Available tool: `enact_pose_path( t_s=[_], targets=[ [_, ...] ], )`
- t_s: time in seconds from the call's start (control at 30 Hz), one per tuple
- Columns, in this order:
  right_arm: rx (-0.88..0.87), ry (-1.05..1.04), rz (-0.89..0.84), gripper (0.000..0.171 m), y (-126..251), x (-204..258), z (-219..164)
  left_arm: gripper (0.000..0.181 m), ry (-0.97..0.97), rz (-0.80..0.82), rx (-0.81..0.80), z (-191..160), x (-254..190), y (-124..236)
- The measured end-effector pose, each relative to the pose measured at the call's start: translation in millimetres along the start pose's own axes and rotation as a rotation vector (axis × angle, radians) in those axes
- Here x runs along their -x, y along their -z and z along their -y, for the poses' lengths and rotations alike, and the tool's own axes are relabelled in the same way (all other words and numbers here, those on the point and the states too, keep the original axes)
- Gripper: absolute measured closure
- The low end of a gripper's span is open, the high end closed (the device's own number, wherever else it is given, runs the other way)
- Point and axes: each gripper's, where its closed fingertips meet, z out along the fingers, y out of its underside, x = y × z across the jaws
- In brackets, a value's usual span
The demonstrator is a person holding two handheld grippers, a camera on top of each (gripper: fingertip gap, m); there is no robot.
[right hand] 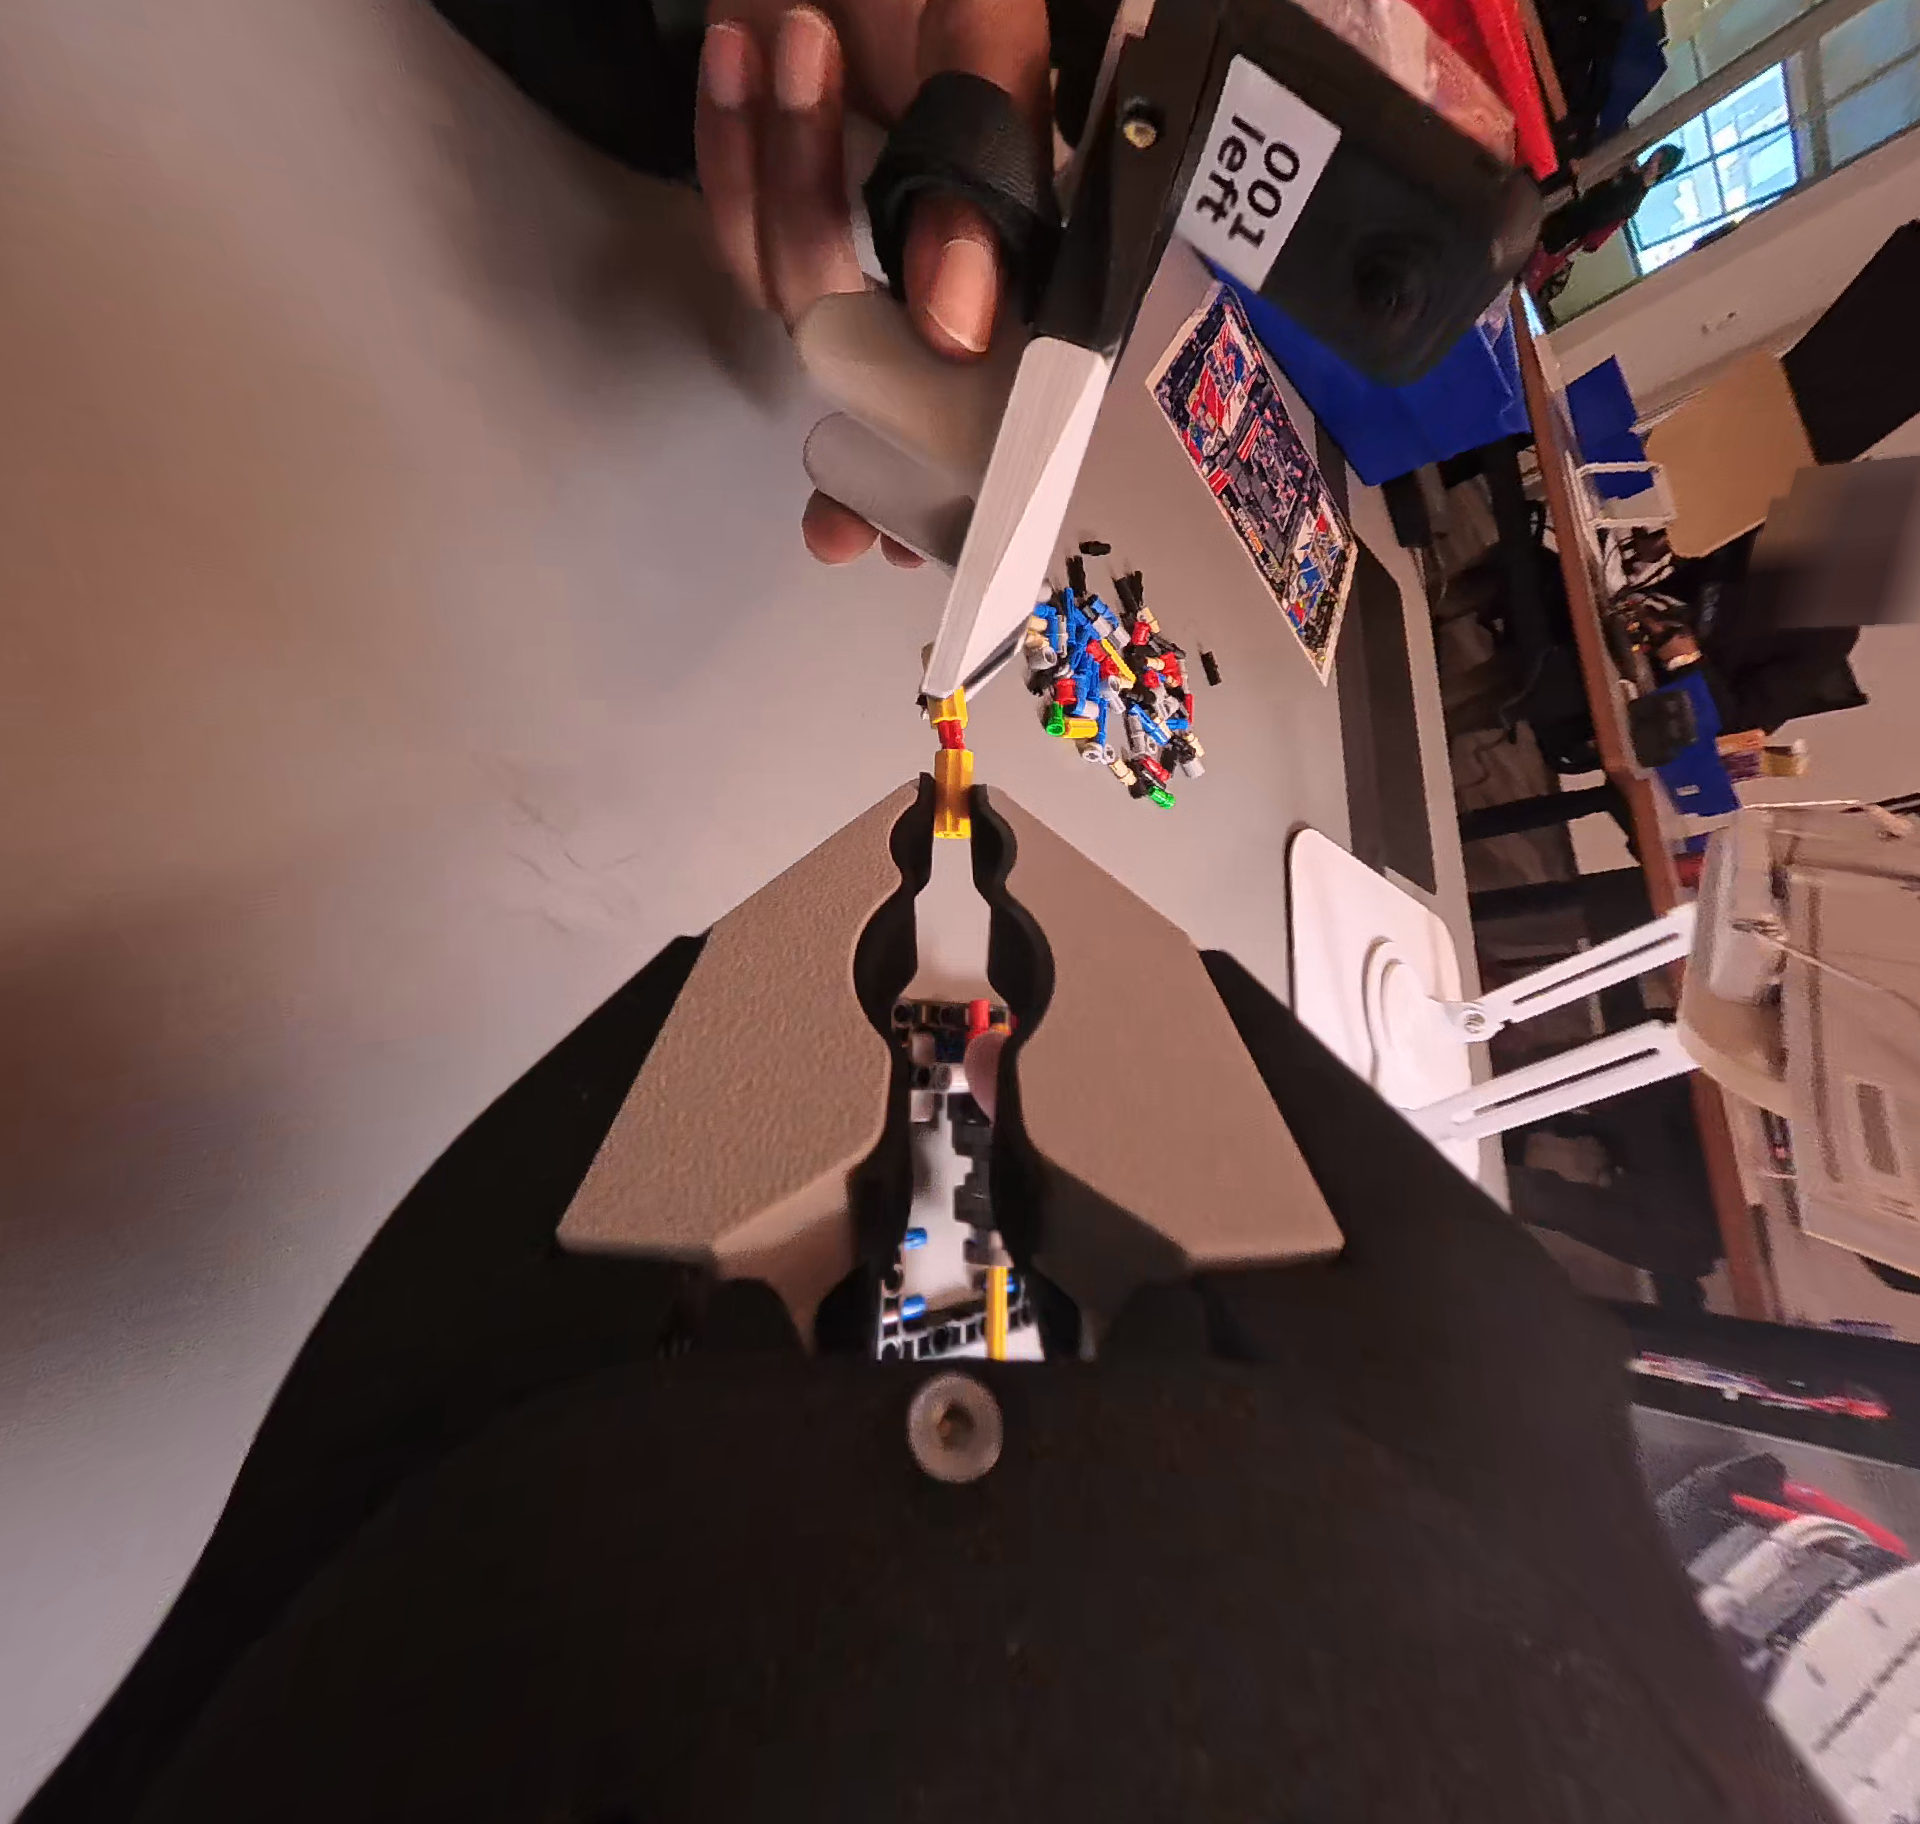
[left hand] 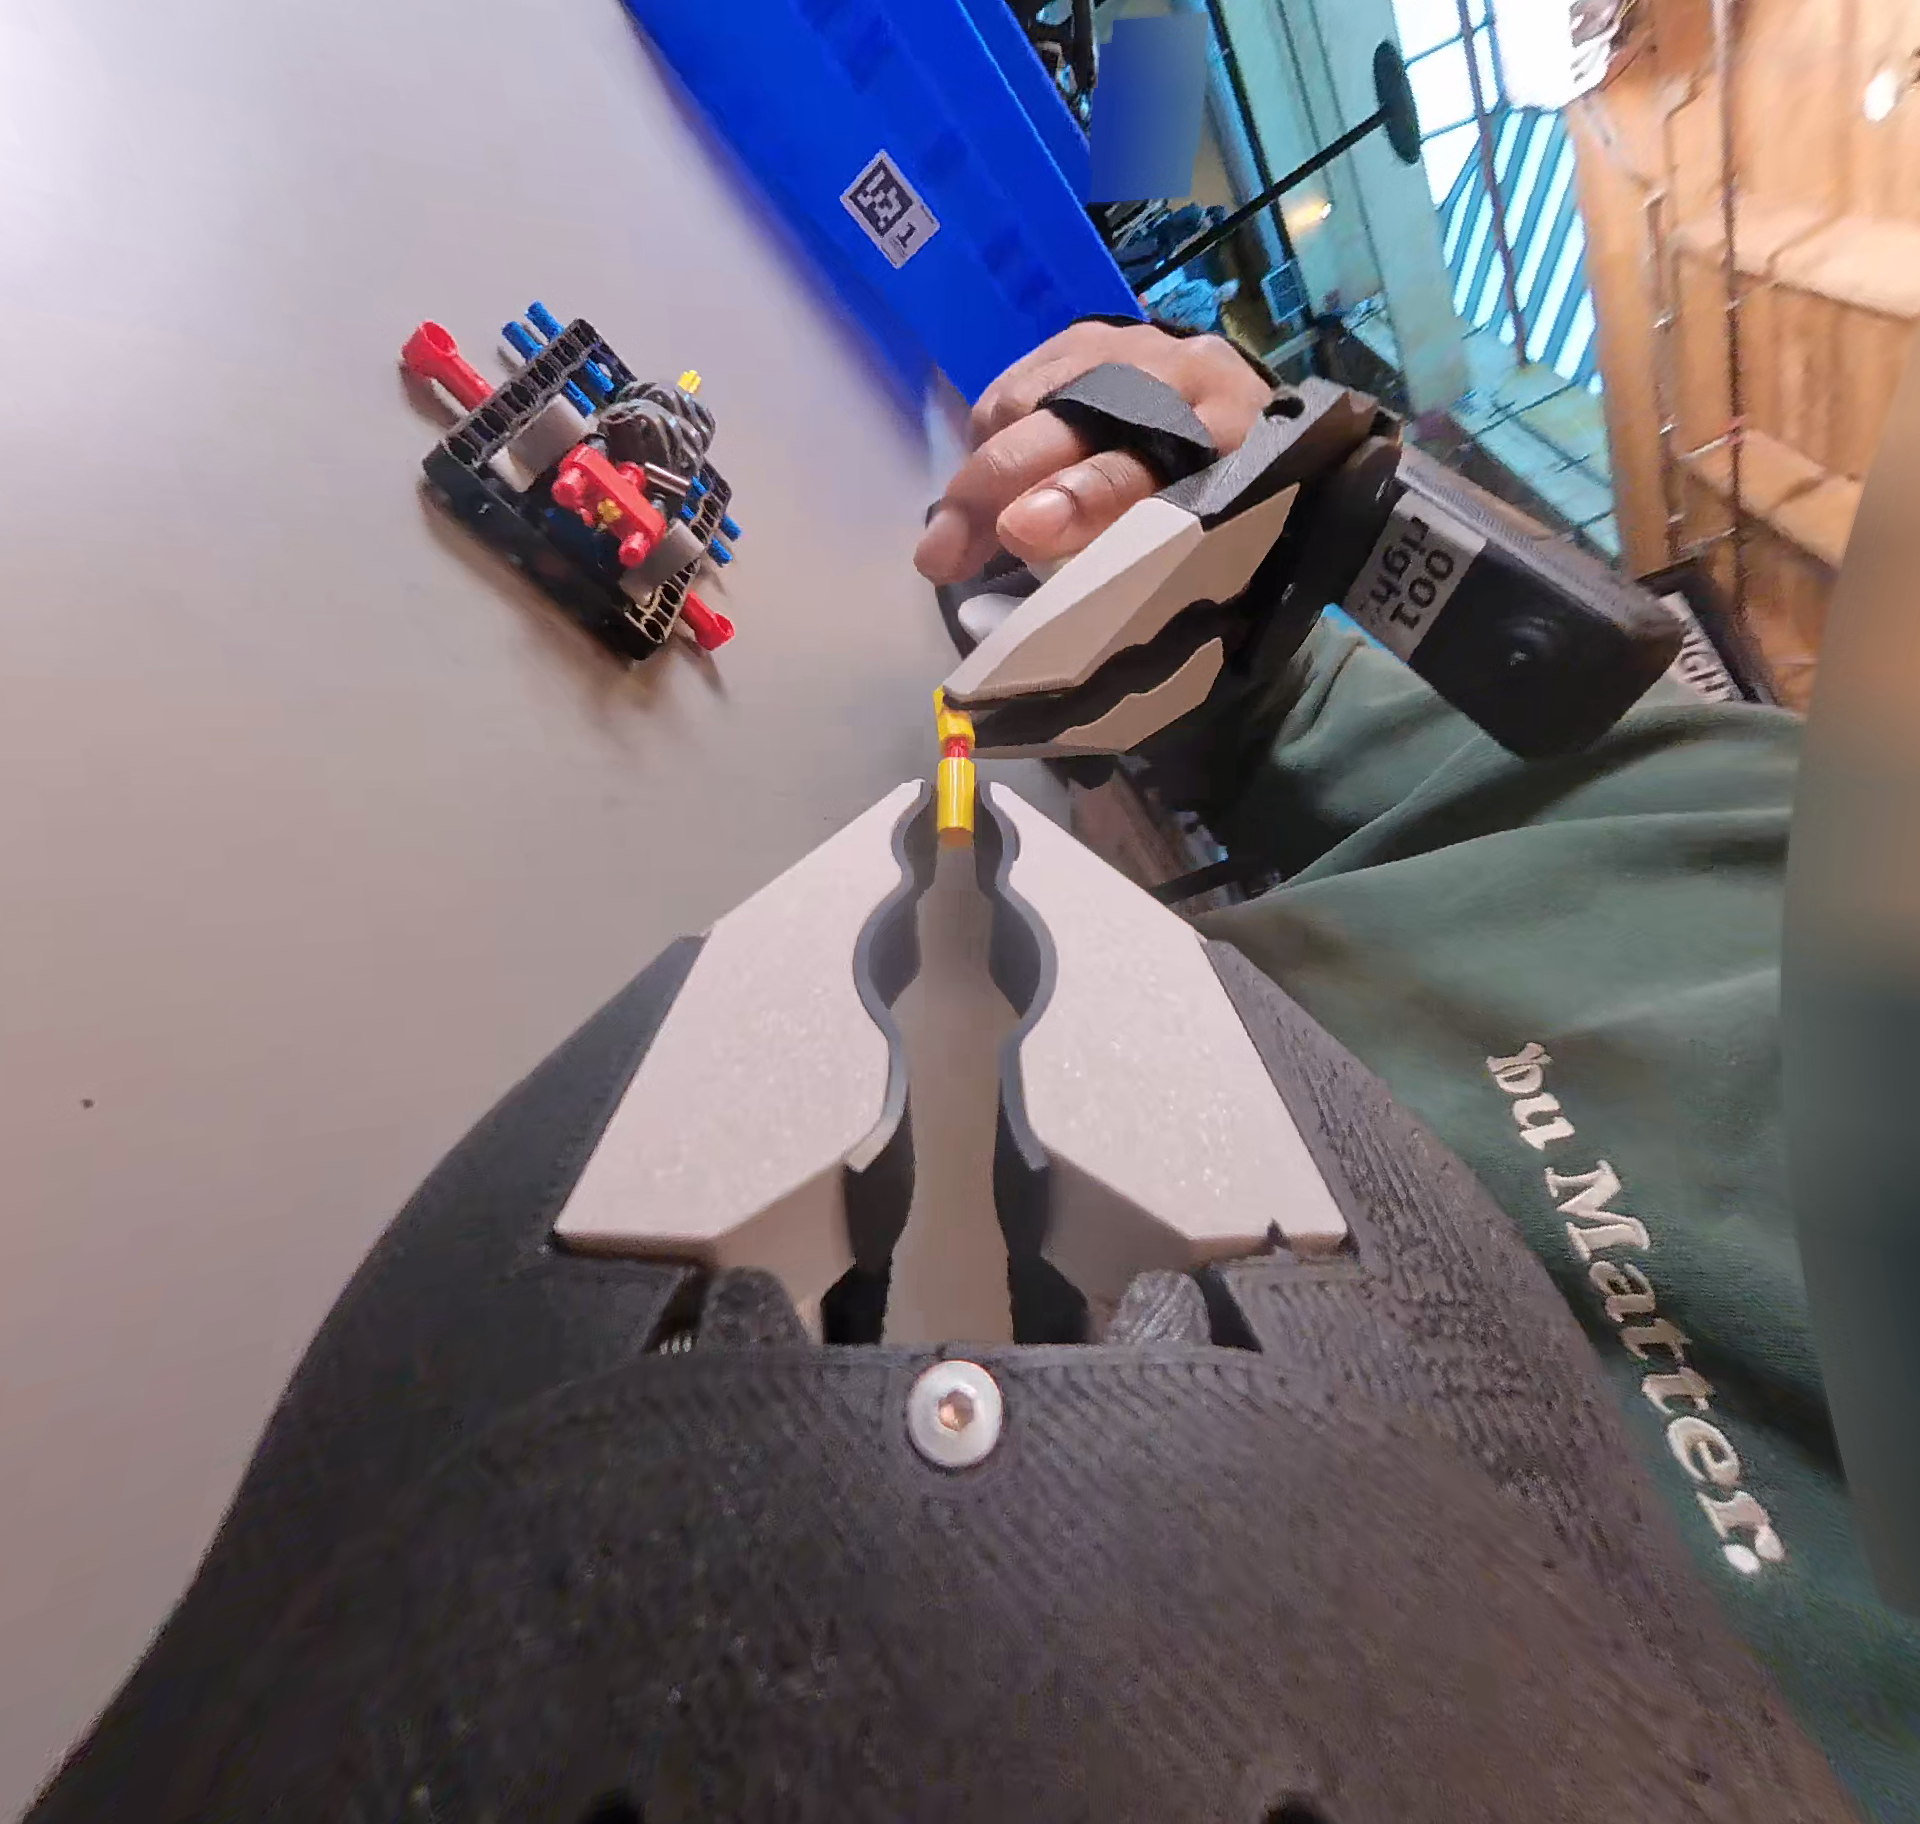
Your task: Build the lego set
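2 grippers meet tip to tip over the table (left hand: 260,891): our left gripper (left hand: 954,806) pinches 1 yellow connector (left hand: 955,800) narrowly at its fingertips, and our right gripper (right hand: 954,806) pinches the other yellow connector (right hand: 952,795) the same way, a short red pin (left hand: 957,748) bridging them in 1 line along both tools' fingers. We judge the coming push runs along that axis. Farther off lie the half-built model (left hand: 582,486), the loose pile of parts (right hand: 1117,699) and the blue bin (left hand: 862,122).
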Motion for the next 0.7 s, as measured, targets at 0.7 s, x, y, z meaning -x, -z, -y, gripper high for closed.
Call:
enact_pose_path(
  t_s=[0.7],
  targets=[
    [0.227, 0.291, 0.068, 0.168, -5.1, -2.5, -8.3, 0.177, 0.127, -0.034, -0.093, 6.6, 8.5, -4.0]
  ],
)
